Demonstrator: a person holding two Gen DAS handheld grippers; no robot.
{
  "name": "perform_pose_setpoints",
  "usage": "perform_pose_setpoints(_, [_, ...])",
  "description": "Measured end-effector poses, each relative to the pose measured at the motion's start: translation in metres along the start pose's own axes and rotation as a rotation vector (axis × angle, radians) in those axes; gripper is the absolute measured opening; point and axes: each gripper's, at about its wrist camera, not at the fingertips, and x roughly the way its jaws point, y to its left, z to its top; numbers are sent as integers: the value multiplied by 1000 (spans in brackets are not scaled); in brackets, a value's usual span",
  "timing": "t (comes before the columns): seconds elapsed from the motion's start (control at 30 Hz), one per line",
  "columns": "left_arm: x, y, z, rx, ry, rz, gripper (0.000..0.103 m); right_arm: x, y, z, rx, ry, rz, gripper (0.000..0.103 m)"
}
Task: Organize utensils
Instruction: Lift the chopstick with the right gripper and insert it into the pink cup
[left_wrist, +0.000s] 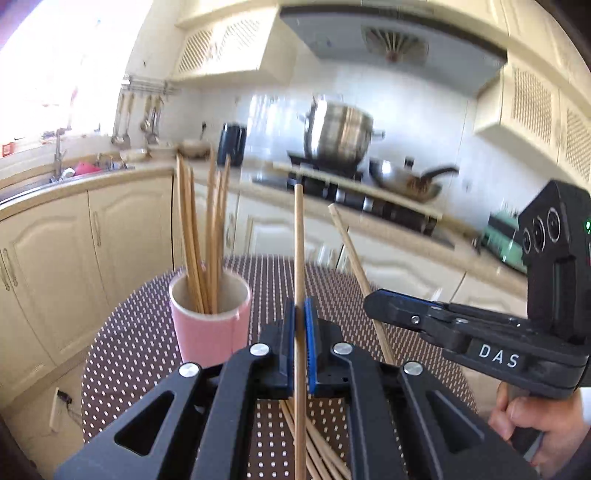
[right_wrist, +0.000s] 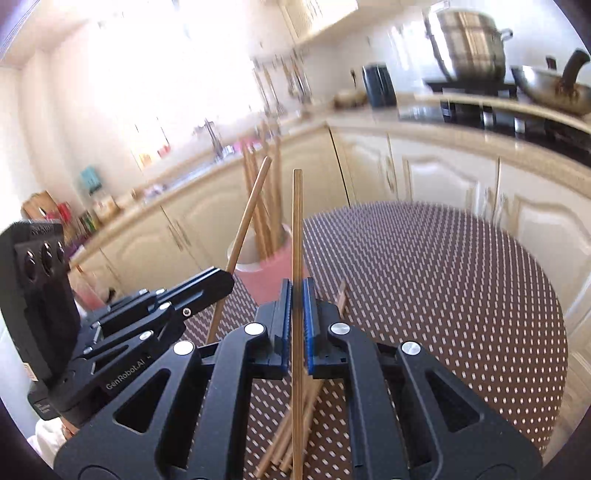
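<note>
My left gripper (left_wrist: 300, 314) is shut on a single wooden chopstick (left_wrist: 298, 240) that stands nearly upright between its blue pads. To its right, my right gripper (left_wrist: 371, 308) grips a second chopstick (left_wrist: 349, 247) that leans left. In the right wrist view my right gripper (right_wrist: 295, 291) is shut on its chopstick (right_wrist: 296, 229), and the left gripper (right_wrist: 226, 281) holds a tilted chopstick (right_wrist: 249, 218). A pink cup (left_wrist: 208, 328) (right_wrist: 267, 282) holding several chopsticks (left_wrist: 207, 229) stands just ahead of both grippers. Loose chopsticks (left_wrist: 317, 446) (right_wrist: 291, 435) lie on the table under them.
The round table (right_wrist: 443, 295) has a brown cloth with white dots. Cream cabinets (left_wrist: 51, 266) and a counter curve behind it, with a sink (left_wrist: 59, 173), a steel pot (left_wrist: 338, 133) and a wok (left_wrist: 406, 181) on the stove. A hand (left_wrist: 535, 417) holds the right gripper.
</note>
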Motion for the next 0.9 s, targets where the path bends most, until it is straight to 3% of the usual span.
perform_pose_setpoints(0.2, [-22,6,19,-19,-135,-12,6,-1,19,20,-38,-130,57,7])
perform_pose_setpoints(0.5, [-23,22,54,-44,-320,24,6,18,37,49,-58,-294,122,7])
perform_pose_setpoints(0.9, [16,68,78,-131,-431,56,6,64,36,75,-51,-450,125,7])
